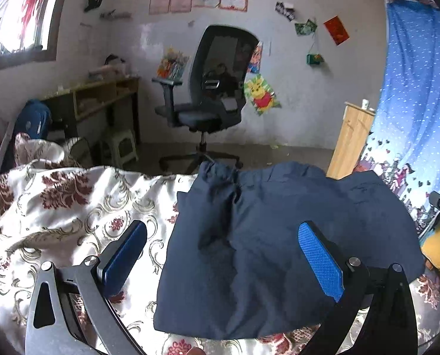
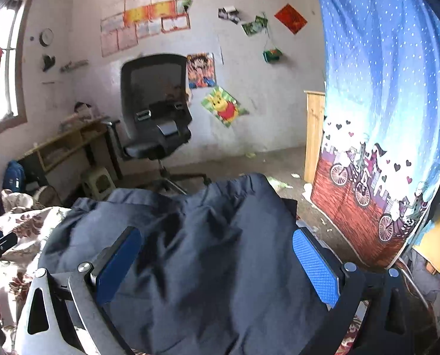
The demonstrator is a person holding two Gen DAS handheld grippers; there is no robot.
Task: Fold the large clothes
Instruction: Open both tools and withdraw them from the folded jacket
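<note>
Partly cut off: navy garment (image 2: 190,251) bottom edge.

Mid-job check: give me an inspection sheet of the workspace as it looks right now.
Surface: floral bedspread, rumpled.
Job's things: navy garment, folded into a rough rectangle, lying flat on the bedspread; far edge near the bed's end.
Clutter: nothing seen on the bedspread beside the garment.
Grippers: left tool open above the garment, holding nothing; right tool open, holding nothing.
Cables: nothing seen.
Surroundings: office chair, desk, stool, blue curtain on the right, posters on the wall, litter on the floor.
</note>
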